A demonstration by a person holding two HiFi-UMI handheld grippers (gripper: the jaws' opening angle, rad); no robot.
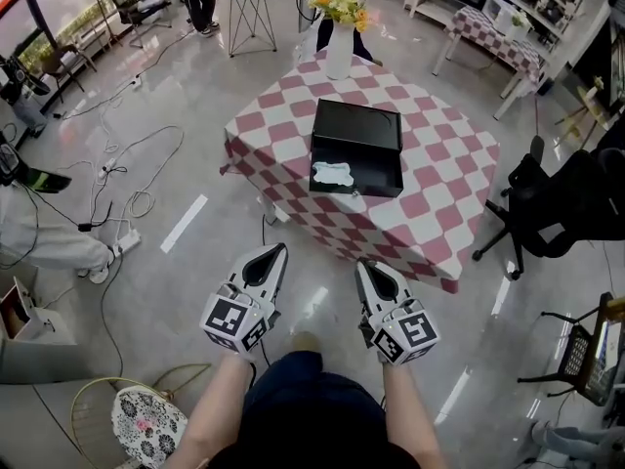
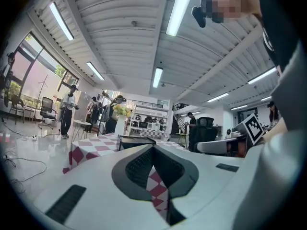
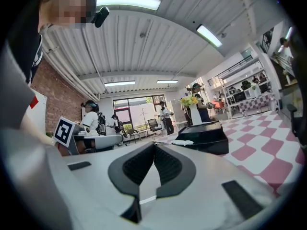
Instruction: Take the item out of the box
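An open black box [image 1: 356, 148] lies on the pink-and-white checked table [image 1: 439, 164], its lid laid back on the far side. A white crumpled item [image 1: 333, 174] rests in the box's near left corner; the right gripper view shows the box [image 3: 204, 135] with the white item [image 3: 183, 142] on its near side. My left gripper [image 1: 279, 250] and right gripper [image 1: 362, 265] are held side by side above the floor, short of the table. Both are shut, tips together, with nothing between them. In the left gripper view the box [image 2: 135, 140] peeks over the gripper [image 2: 153, 146].
A white vase of yellow flowers [image 1: 339, 29] stands at the table's far edge. A black office chair [image 1: 552, 203] sits right of the table. Cables and a power strip [image 1: 125, 241] lie on the floor at left. A small round white table [image 1: 247, 8] stands farther back.
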